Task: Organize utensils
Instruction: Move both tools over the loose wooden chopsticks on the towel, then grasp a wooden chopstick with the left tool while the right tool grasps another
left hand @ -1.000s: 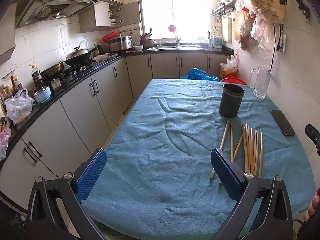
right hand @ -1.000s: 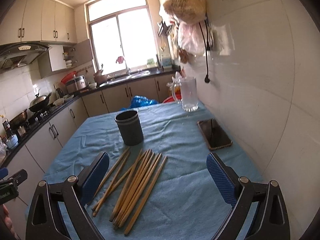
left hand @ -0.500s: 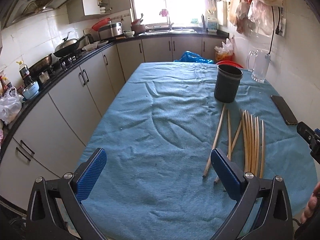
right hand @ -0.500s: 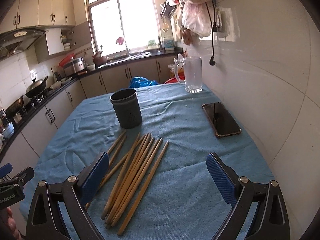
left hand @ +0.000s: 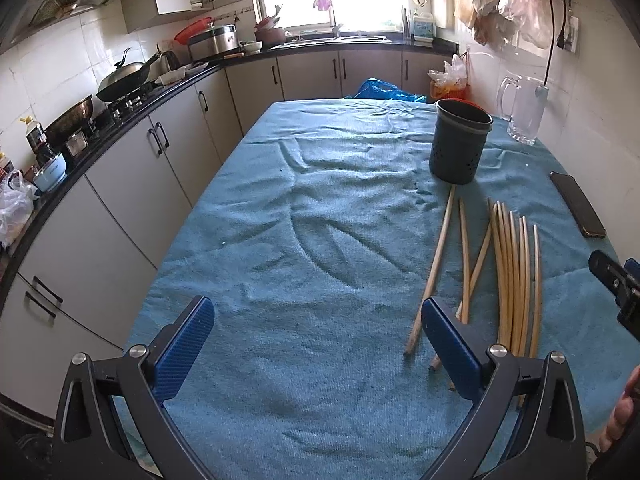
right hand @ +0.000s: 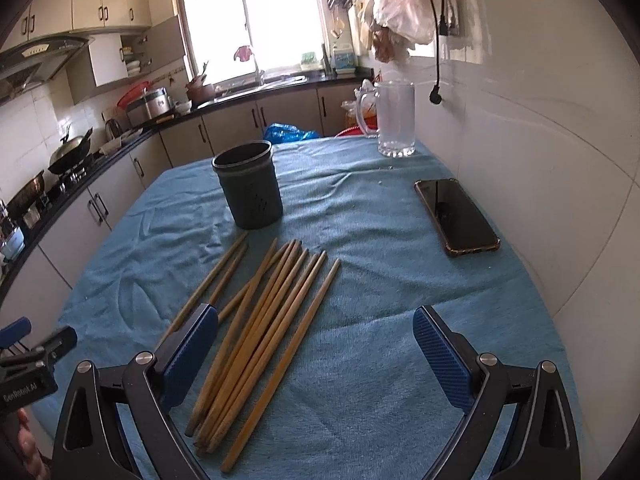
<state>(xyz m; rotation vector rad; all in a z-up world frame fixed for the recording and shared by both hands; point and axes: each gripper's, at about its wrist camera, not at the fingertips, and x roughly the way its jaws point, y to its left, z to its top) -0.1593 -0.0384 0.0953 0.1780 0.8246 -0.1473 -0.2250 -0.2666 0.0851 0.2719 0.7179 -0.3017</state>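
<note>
Nearest the lens, the right gripper (right hand: 316, 356) with blue ribbed pads hangs spread wide and empty over the blue terry tablecloth (right hand: 380, 320); the left gripper (left hand: 316, 344) is likewise parted, holding nothing. The loose bundle of long wooden chopsticks (right hand: 264, 328) lies flat just ahead of the right gripper, off toward its left pad, long axes running away from the camera toward the dark round perforated utensil holder (right hand: 248, 188) standing upright just beyond their far tips. Judging by this, the right gripper sits nearer the bundle, with a black smartphone (right hand: 456, 216) well apart to the right

Home kitchen: wok (left hand: 122, 76) on stove, cabinets (left hand: 160, 148), sink w/ window (bright).
</note>
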